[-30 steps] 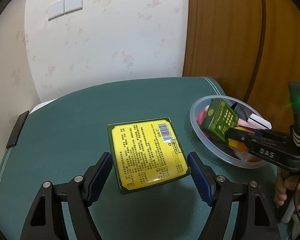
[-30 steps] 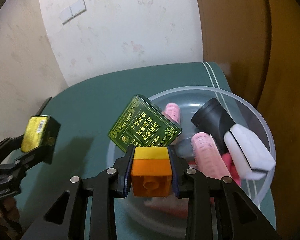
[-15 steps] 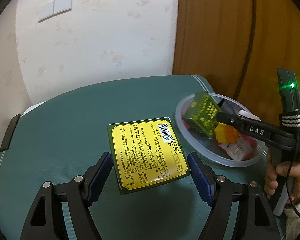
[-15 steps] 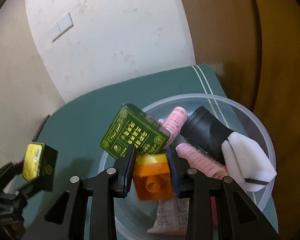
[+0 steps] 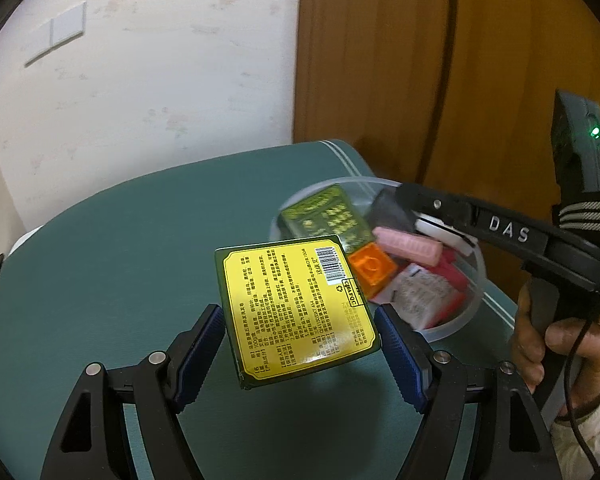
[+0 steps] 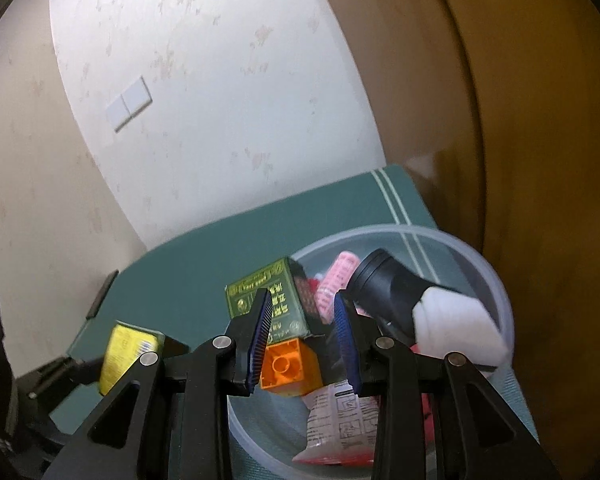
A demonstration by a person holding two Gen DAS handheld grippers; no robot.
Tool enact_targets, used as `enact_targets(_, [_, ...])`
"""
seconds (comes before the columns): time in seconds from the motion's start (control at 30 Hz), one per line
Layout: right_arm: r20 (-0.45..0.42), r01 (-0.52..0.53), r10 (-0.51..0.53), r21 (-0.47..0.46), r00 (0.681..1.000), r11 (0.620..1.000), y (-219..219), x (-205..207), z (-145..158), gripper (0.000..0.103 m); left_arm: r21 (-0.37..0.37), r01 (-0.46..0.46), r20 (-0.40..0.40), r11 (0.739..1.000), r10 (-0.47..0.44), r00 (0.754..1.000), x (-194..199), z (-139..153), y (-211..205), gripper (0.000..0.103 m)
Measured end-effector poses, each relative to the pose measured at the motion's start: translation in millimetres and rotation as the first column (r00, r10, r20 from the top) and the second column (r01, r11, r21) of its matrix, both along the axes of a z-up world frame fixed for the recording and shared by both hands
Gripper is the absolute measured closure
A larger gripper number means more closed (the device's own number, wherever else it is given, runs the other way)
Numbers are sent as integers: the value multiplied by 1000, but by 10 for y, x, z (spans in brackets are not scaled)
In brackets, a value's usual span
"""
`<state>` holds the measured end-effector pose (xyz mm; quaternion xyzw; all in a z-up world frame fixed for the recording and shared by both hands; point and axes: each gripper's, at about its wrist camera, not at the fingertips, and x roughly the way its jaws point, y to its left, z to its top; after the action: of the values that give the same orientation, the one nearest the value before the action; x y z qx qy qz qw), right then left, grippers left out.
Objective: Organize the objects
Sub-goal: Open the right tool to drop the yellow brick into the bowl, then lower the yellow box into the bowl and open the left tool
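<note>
Cardboard box, flat, green with yellow printed label (image 5: 300,307), sits clamped between the left gripper (image 5: 300,350) pads, raised over the teal table (image 5: 100,272). Judged light, stiff, crushable: hold by opposite edges. Clear round plastic bowl (image 5: 466,312) lies at 2 o'clock. Right gripper (image 6: 302,340) jaws stand open above the orange plastic building brick (image 6: 290,368) in the bowl.

In your left view, the yellow box (image 5: 298,308) hides the near left rim of the bowl (image 5: 456,324) and a corner of the orange block (image 5: 372,274). The green box (image 5: 328,218) there is blurred. In your right view, lower left, the left gripper (image 6: 80,364) is smeared by motion.
</note>
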<state>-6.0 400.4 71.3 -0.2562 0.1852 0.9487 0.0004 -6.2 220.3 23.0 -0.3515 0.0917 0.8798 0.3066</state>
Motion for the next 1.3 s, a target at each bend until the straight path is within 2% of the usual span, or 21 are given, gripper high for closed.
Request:
enact_targets(0.4, [-14, 116, -116, 7, 993, 993, 197, 128, 114, 68, 22, 84, 50, 996, -85, 995, -114, -54, 403, 23])
enact_targets(0.77, [32, 247, -247, -18, 969, 969, 500, 190, 65, 67, 21, 115, 55, 993, -116, 992, -254, -75, 707, 23])
enact_targets(0.93, [36, 254, -253, -26, 967, 967, 540, 192, 31, 63, 20, 130, 55, 991, -131, 990, -304, -123, 817, 23])
enact_targets(1.2, [32, 254, -253, -23, 967, 967, 547, 187, -8, 62, 42, 151, 11, 988, -151, 988, -365, -119, 951, 22])
enact_targets(1.3, [27, 253, -253, -24, 967, 967, 562, 182, -16, 62, 54, 155, 19, 986, -156, 988, -411, -129, 986, 20])
